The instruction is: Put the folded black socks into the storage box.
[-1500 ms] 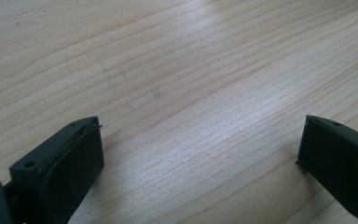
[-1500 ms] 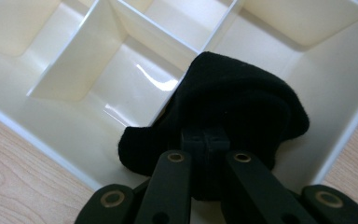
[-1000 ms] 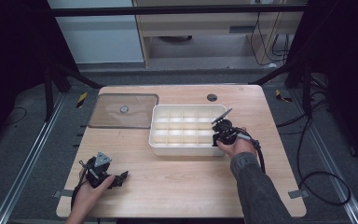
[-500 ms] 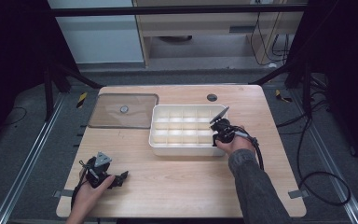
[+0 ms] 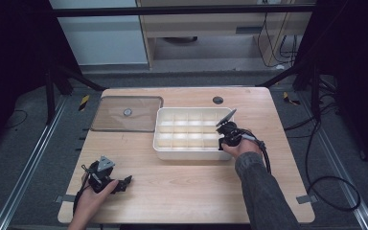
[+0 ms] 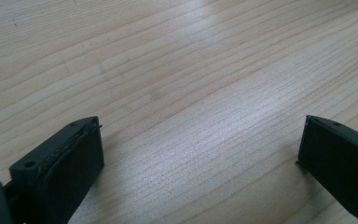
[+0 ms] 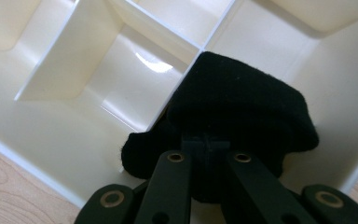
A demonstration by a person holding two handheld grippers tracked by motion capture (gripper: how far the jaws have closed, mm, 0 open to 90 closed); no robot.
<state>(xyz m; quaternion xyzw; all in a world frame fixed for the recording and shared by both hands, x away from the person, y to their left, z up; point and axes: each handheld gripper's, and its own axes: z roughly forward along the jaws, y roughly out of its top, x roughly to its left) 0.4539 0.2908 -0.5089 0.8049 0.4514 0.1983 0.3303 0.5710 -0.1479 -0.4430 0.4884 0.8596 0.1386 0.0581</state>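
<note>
A white divided tray (image 5: 191,152) stands in the middle of the wooden table. My right gripper (image 5: 224,134) reaches over the tray's right end and points down into a compartment. In the right gripper view its jaws are shut on a black piece of soft fabric (image 7: 242,107), which lies over a divider of the tray (image 7: 51,135) and hides the gripper's (image 7: 208,142) tips. My left gripper (image 5: 123,182) rests near the table's front left corner. In the left gripper view its (image 6: 200,144) jaws stand wide apart over bare wood, with nothing between the fingers (image 6: 70,154).
A clear flat lid (image 5: 127,113) lies at the back left of the table, beside the tray. A round cable hole (image 5: 217,100) sits behind the tray. Bare tabletop stretches between the two grippers along the front.
</note>
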